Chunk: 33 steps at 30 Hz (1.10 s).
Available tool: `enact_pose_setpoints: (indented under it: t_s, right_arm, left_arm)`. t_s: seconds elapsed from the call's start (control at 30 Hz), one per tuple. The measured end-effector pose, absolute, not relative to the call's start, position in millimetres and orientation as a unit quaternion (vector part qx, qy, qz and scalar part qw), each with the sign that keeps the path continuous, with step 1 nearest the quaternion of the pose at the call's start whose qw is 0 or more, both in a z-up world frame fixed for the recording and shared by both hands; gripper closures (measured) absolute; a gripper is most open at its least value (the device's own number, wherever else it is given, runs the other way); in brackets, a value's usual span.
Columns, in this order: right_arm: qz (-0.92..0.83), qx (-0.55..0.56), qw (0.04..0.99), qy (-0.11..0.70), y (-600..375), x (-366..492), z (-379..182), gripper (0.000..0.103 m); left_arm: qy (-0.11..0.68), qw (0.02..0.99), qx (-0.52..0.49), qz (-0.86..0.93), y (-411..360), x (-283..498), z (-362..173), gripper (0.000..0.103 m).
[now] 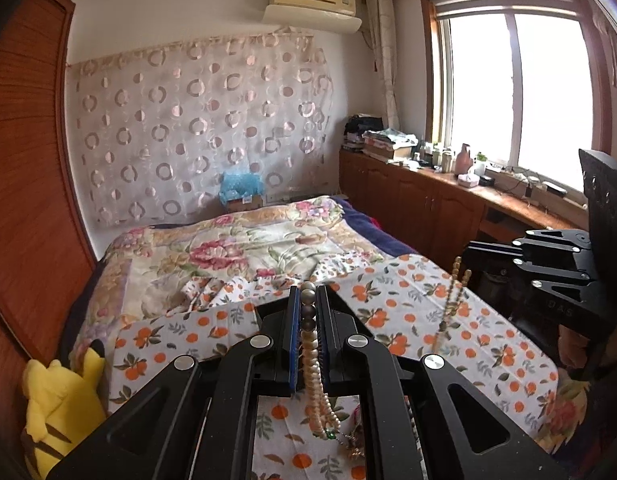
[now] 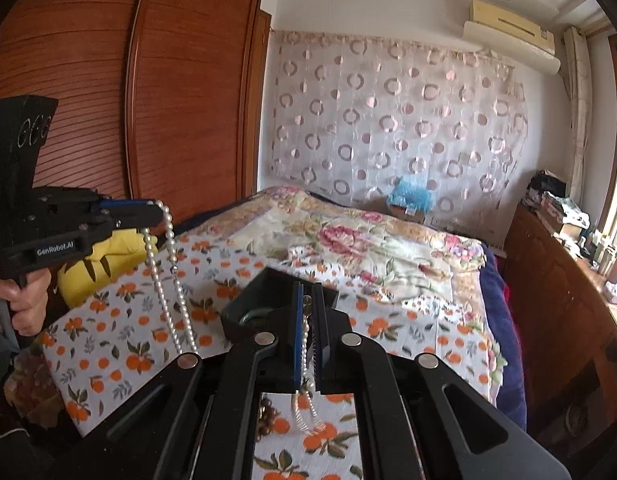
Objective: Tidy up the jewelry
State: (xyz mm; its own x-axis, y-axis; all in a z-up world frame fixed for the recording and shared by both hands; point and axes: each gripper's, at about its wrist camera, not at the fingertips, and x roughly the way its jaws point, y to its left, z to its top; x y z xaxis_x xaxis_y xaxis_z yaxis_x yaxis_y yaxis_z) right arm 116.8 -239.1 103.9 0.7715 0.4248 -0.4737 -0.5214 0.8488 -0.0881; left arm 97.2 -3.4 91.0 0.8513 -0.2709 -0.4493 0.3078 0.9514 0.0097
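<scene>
My left gripper (image 1: 307, 290) is shut on a pearl necklace (image 1: 313, 376), with larger grey pearls between the pads and the strand hanging down to the cloth. In the right wrist view the same left gripper (image 2: 158, 205) is held up at the left, and the pearl necklace (image 2: 168, 280) dangles from it in a long loop. My right gripper (image 2: 307, 292) is shut on a thin bead chain (image 2: 305, 332) that hangs below its fingers. From the left wrist view, the right gripper (image 1: 470, 248) is at the right, trailing its bead chain (image 1: 452, 296). Behind it lies a dark open jewelry box (image 2: 248, 304).
An orange-print cloth (image 2: 120, 344) covers the near end of a bed with a floral quilt (image 1: 228, 248). More jewelry (image 1: 350, 446) lies on the cloth under the left gripper. A yellow plush toy (image 1: 60, 400) sits at the left, beside a wooden wardrobe (image 2: 188, 100). Cluttered cabinets (image 1: 428, 196) run under the window.
</scene>
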Motion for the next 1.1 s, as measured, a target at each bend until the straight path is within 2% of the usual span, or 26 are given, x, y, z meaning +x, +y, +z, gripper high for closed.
enact_pose_setpoints:
  t_s: [0.53,0.6,0.77,0.87,0.97,1.1]
  right_arm:
    - [0.247,-0.104,0.937,0.223,-238.7,126.9,108.5,0.098]
    - [0.248,-0.102,0.937,0.224,-238.5,127.1,107.8,0.098]
    - [0.252,-0.102,0.934,0.231,-234.8,126.0,101.3,0.098]
    - [0.251,-0.105,0.933,0.237,-231.3,127.0,94.8,0.098]
    - [0.251,-0.105,0.932,0.240,-228.7,128.3,91.1,0.098]
    - [0.252,-0.104,0.932,0.240,-226.3,128.4,89.9,0.098]
  left_arm:
    - [0.183,0.971,0.048,-0.145,0.5,92.3,140.6,0.096]
    - [0.203,0.967,0.056,-0.145,-1.9,99.3,130.7,0.096]
    - [0.330,0.931,0.096,-0.120,-6.5,134.4,41.4,0.096]
    - [0.362,0.921,0.106,-0.100,2.5,141.0,6.7,0.096]
    - [0.356,0.924,0.093,-0.103,11.0,138.8,9.6,0.096]
    - [0.317,0.938,0.086,-0.115,7.2,125.7,45.3,0.096]
